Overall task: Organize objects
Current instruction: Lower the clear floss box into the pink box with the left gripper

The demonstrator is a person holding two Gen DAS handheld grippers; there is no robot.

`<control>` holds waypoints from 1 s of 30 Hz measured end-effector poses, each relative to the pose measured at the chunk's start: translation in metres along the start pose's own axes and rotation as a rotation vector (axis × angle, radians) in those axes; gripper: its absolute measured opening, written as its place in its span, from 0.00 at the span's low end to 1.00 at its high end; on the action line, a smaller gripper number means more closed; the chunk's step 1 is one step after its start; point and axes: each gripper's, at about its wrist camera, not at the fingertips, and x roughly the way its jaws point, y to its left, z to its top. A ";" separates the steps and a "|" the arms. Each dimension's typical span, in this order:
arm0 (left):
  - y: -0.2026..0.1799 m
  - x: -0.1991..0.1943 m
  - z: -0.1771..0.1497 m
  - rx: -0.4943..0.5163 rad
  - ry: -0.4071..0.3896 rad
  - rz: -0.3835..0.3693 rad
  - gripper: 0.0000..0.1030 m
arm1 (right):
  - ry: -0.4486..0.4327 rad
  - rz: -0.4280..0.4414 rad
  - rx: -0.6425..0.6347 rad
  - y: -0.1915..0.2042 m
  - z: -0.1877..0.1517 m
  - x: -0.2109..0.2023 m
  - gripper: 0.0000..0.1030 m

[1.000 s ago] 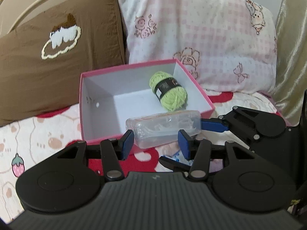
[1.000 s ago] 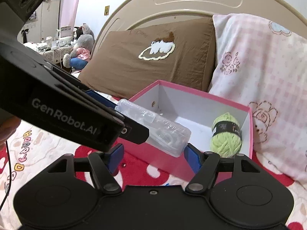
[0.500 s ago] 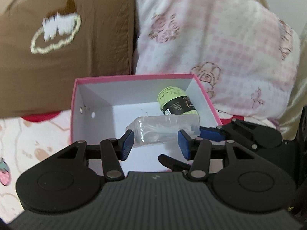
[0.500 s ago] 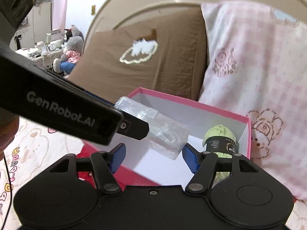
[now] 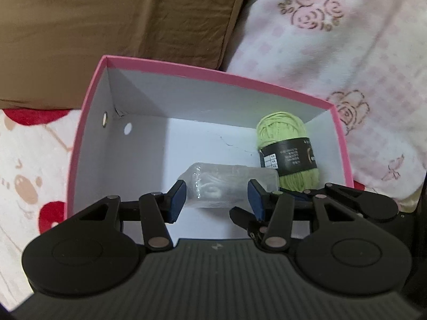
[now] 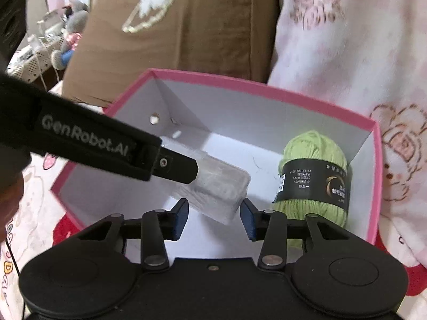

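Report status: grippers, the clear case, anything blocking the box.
Left gripper shut on clear plastic case. Right gripper closing on its other end. Case over pink box; green yarn at right, not blocking.

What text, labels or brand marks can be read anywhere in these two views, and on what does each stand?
"GenRobot.AI": white lettering on the side of the left gripper, seen in the right wrist view.
Black band around the green yarn ball: small white print and a gold crescent mark, upside down, too small to read in either view.
Clear plastic case: no readable text.
Pink box: no text visible.
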 end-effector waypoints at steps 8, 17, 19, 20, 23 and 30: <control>0.014 0.026 0.007 -0.061 -0.006 -0.008 0.47 | 0.112 -0.025 0.094 -0.012 0.017 0.028 0.44; 0.013 0.037 0.007 -0.029 -0.072 -0.002 0.48 | 0.120 -0.071 0.070 -0.010 0.018 0.039 0.32; 0.008 0.037 0.005 0.011 -0.084 0.011 0.52 | 0.126 -0.068 0.084 -0.010 0.019 0.040 0.32; 0.007 0.038 0.004 0.008 -0.086 0.011 0.53 | 0.128 -0.069 0.090 -0.010 0.019 0.041 0.32; 0.011 0.039 0.005 -0.011 -0.091 -0.002 0.54 | 0.119 -0.080 0.086 -0.008 0.019 0.040 0.31; 0.020 0.042 0.011 -0.037 -0.092 -0.003 0.60 | 0.085 -0.087 0.067 -0.007 0.019 0.041 0.26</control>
